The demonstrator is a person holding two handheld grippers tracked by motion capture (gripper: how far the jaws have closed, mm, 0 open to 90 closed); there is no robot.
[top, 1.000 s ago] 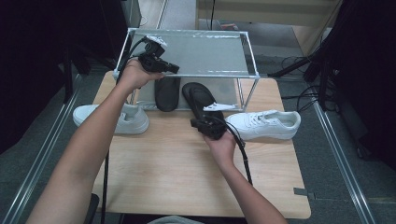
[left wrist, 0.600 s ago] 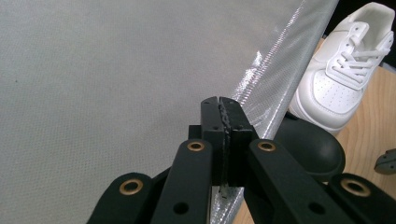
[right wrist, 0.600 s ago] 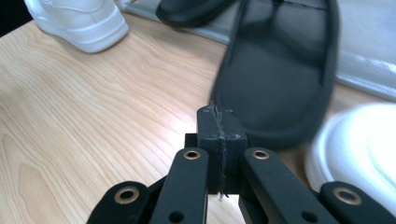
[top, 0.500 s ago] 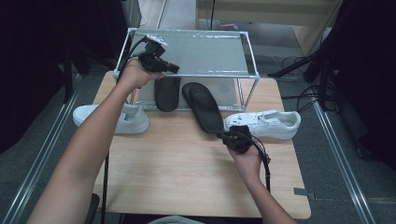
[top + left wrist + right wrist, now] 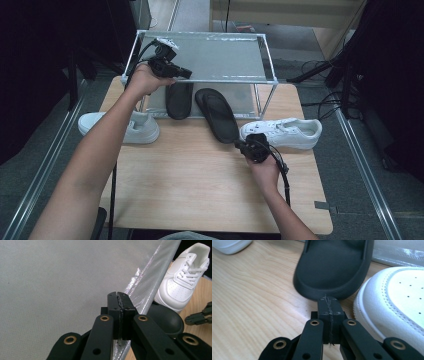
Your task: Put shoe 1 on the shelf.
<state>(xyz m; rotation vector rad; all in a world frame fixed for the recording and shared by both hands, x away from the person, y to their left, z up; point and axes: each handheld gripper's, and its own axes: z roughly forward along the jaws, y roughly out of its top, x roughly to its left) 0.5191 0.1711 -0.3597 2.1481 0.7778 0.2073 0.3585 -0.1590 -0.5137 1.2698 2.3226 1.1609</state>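
Right gripper (image 5: 239, 145), jaws shut and empty, has withdrawn from the sandal (image 5: 217, 115) to its heel, releasing it.

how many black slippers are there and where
2: one black slipper lies under the rack's left part; the other black slipper angles out toward the right gripper.

You will find no lettering, label, brand mark, number or sign legible anywhere here, neither on the shoes nor on the rack or the table.
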